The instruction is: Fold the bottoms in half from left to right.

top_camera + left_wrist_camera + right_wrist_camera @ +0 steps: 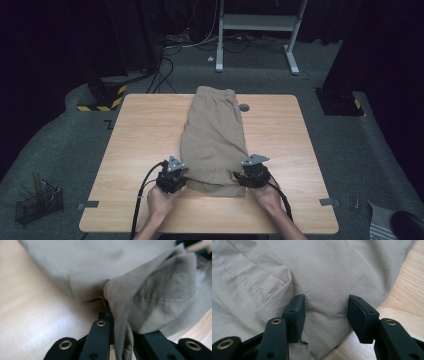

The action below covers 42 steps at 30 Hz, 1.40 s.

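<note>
Folded khaki fabric shorts (215, 140) lie mid-frame on the light wooden worktop (135, 145), long axis top to bottom, waistband at top. Left hand-held gripper (172, 181) pinches the bottom-left hem corner; right hand-held gripper (251, 176) spread over the bottom-right corner.

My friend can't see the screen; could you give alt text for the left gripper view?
A black tool is shut on a bunched hem of tan shorts, seen close up. The cloth spreads across a pale wooden table.

Left and right of the folded shorts (215, 140) the bench (135, 145) is bare wood, easy to pass. Only a small grey disc (244, 107) lies just beside the shorts' far right corner.
</note>
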Tool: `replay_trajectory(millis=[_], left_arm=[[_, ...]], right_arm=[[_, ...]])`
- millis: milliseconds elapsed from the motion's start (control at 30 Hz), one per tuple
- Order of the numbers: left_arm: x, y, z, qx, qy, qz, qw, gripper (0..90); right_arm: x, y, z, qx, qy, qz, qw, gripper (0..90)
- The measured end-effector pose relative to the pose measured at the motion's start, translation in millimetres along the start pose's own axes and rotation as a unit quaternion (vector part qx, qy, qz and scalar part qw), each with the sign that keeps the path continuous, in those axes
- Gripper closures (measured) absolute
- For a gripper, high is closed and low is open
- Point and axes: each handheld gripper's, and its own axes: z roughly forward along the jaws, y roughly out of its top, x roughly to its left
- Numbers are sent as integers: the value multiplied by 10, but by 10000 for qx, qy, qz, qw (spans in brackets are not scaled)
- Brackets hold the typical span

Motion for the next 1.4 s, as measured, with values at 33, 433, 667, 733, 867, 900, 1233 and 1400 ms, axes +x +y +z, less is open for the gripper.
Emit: replay_trajectory(millis=[33, 433, 667, 733, 867, 900, 1233, 1400], left_arm=[[3, 46, -6, -36, -53, -4, 10000, 860], [88, 624, 723, 422, -434, 11, 9982, 853], [103, 605, 877, 577, -444, 73, 9973, 701], [104, 574, 770, 553, -420, 138, 9975, 610], [138, 484, 592, 496, -360, 192, 9979, 515], [195, 387, 474, 470, -411, 69, 9980, 499], [235, 89, 178, 377, -482, 14, 9981, 456], [250, -118, 65, 297, -455, -102, 9985, 448]], right_arm=[[-8, 10, 7, 12, 9, -7, 10000, 487], [-56, 48, -34, -41, 36, 71, 10000, 464], [4, 62, -191, -340, 77, 3, 9994, 454], [34, 51, -95, -109, 2, -100, 9999, 468], [-11, 8, 10, -20, 37, 10, 10000, 517], [-11, 11, 13, -19, 19, -10, 10000, 518], [-10, 12, 13, -11, 15, 4, 10000, 521], [-8, 7, 13, -34, 6, 9, 10000, 524]])
